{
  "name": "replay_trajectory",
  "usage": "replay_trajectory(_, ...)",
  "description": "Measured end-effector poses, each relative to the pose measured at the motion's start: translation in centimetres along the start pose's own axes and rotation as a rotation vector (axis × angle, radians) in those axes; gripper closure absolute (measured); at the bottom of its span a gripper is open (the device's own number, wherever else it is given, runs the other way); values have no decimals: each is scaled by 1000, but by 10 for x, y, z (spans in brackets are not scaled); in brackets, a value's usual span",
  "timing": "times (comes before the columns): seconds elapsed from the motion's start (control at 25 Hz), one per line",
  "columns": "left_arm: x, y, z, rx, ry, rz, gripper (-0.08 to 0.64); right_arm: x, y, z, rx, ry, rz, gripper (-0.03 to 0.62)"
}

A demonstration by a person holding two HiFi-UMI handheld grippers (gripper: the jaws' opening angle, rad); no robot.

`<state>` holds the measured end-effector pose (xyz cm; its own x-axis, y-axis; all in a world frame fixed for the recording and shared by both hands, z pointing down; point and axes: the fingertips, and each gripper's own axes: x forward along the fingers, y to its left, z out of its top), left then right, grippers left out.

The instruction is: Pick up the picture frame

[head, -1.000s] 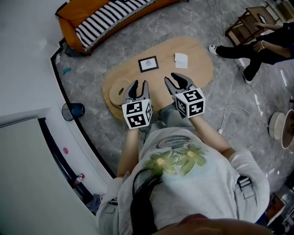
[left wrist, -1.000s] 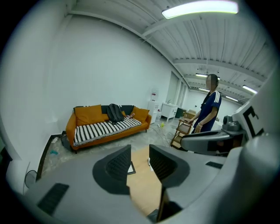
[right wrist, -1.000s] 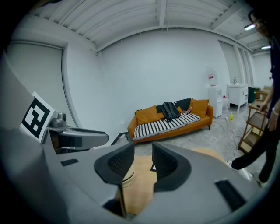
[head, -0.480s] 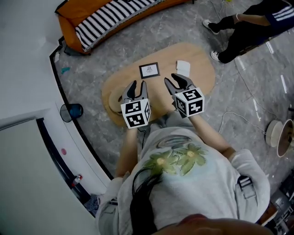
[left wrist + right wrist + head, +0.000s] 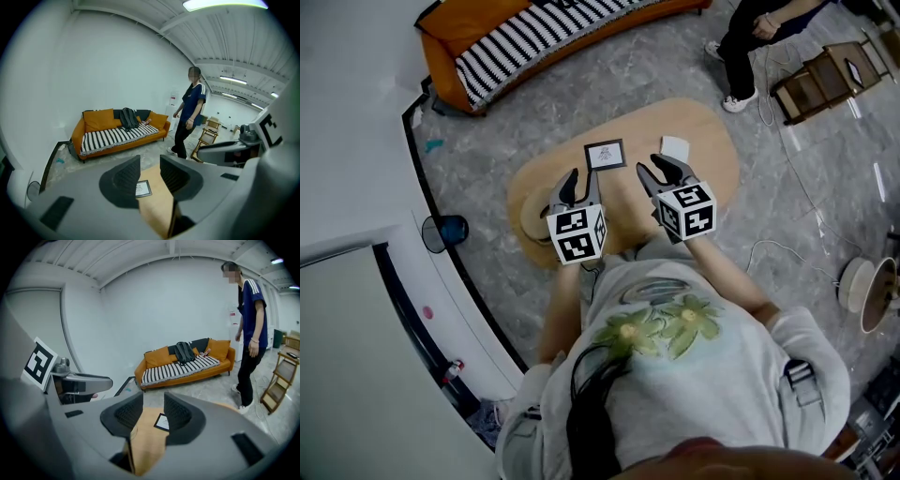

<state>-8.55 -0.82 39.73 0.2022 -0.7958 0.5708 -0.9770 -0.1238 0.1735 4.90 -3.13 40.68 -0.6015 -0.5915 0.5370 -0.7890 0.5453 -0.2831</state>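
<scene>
Head view: a small black picture frame [image 5: 605, 155] lies flat on the oval pale wooden bench [image 5: 712, 178], just ahead of both grippers. The left gripper [image 5: 584, 178] jaws stand apart, empty; the right gripper [image 5: 658, 167] jaws have just been opening, also empty

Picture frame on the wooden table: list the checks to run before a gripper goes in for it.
1. Black-rimmed picture frame lies flat on the light wooden oval table, nothing on top of it: ok.
2. Left gripper jaws apart and empty: ok.
3. Right gripper jaws apart, having just been opening, empty: ok.
4. A gripper at the frame: not ok, both are short of it and touch nothing.
5. White paper square lies apart from the frame, to its side: ok.
6. Frame edge raised enough for a jaw to get under: cannot tell.
</scene>
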Motion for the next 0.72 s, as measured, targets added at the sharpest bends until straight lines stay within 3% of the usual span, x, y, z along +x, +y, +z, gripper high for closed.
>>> replay_trajectory(0.72,33,13,3,-30,32,28,434,29,-24,8,14,34,21,460)
